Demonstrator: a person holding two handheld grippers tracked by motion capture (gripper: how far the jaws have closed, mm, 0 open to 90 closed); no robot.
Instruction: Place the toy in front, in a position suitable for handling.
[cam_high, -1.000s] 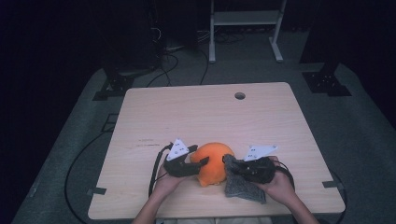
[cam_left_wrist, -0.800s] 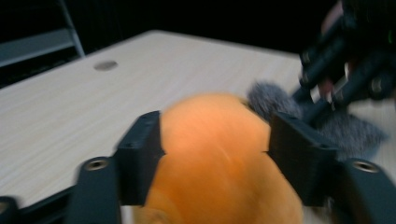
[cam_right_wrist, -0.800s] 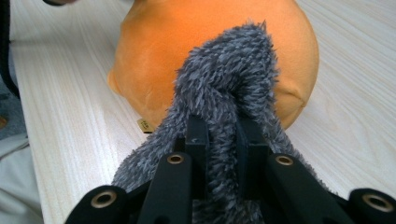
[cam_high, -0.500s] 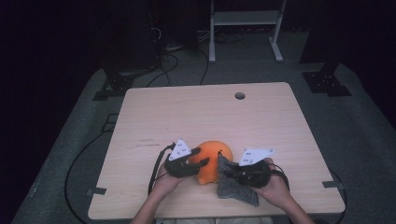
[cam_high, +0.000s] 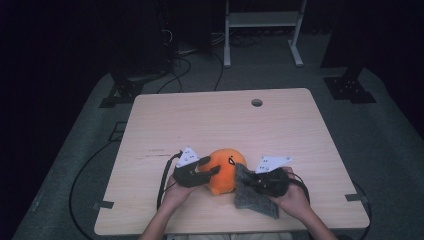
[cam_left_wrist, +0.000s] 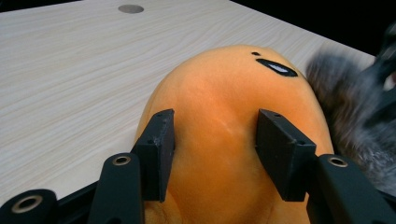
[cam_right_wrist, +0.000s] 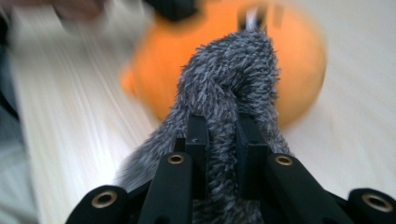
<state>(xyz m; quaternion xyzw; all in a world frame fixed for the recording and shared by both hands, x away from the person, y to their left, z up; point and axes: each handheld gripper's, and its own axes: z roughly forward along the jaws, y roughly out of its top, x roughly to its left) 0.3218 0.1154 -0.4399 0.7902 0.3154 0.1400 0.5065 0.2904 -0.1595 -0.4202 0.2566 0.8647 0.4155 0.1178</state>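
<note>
A round orange plush toy (cam_high: 226, 172) with a small black eye mark lies near the table's front edge. My left gripper (cam_high: 212, 169) comes at it from the left. Its jaws have just been closing, and the pads (cam_left_wrist: 159, 140) now press into the toy's (cam_left_wrist: 224, 88) soft sides. My right gripper (cam_high: 251, 181) is at the toy's right, shut on a grey fuzzy cloth (cam_high: 255, 200). In the right gripper view the cloth (cam_right_wrist: 229, 70) bunches up between the jaws of that gripper (cam_right_wrist: 223, 123), against the blurred toy (cam_right_wrist: 299, 60).
The light wooden table (cam_high: 225, 120) has a small round hole (cam_high: 257, 102) near its far edge. Both forearms come in over the front edge. A white shelf frame (cam_high: 262, 30) and cables stand on the dark floor beyond.
The left gripper's jaws have closed in on the orange toy. The right hand with the grey cloth has barely shifted, and the toy stays in place.
</note>
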